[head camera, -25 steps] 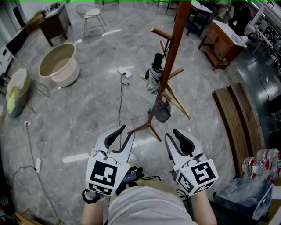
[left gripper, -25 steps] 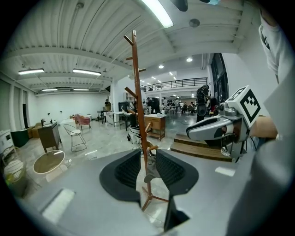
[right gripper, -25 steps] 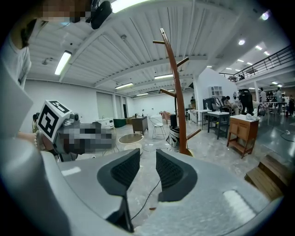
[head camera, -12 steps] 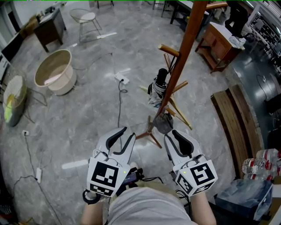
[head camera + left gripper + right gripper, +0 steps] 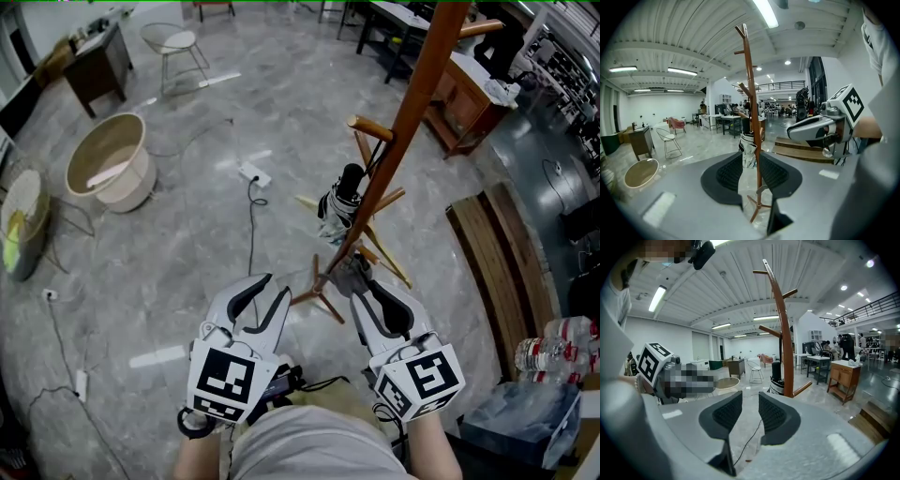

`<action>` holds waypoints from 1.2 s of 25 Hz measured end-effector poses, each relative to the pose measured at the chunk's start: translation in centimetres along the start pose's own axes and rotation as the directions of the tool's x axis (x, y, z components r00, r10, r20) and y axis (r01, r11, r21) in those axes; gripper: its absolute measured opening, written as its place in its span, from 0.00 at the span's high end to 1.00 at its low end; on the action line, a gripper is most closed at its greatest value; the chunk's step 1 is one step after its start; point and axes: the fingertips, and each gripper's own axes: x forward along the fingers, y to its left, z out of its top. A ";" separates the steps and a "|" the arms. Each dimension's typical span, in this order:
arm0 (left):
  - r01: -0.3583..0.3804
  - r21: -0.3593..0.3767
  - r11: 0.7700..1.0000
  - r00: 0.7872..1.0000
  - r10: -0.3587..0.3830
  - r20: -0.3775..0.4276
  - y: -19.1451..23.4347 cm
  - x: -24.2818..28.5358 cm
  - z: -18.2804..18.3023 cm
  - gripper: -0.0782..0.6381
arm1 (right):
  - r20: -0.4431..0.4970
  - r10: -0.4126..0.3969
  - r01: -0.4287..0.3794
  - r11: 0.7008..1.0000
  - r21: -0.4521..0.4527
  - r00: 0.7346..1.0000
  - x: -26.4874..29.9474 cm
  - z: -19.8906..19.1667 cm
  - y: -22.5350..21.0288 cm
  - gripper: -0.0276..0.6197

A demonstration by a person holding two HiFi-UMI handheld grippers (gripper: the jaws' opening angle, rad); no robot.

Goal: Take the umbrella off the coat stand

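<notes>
Hanging folded against the pole of the wooden coat stand (image 5: 412,103), the umbrella (image 5: 337,204) runs near upright, black handle up and tip toward the floor. The left gripper (image 5: 274,286) and right gripper (image 5: 366,287) point toward the stand, both with jaws apart and empty. The left's have just opened slightly.

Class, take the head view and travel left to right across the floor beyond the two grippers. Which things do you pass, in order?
beige tub → white power strip → umbrella → slatted wooden bench
</notes>
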 end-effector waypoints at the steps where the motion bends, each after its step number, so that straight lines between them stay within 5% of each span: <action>1: 0.001 -0.001 1.000 1.000 -0.001 0.001 0.2 0.0 0.0 0.74 | -0.001 -0.001 0.001 1.000 0.000 1.000 0.1 0.1 0.0 0.79; 30: 0.023 0.016 1.000 0.999 -0.024 0.035 1.8 6.6 3.1 0.68 | 0.001 0.001 -0.001 1.000 -0.015 1.000 3.2 1.6 -4.3 0.79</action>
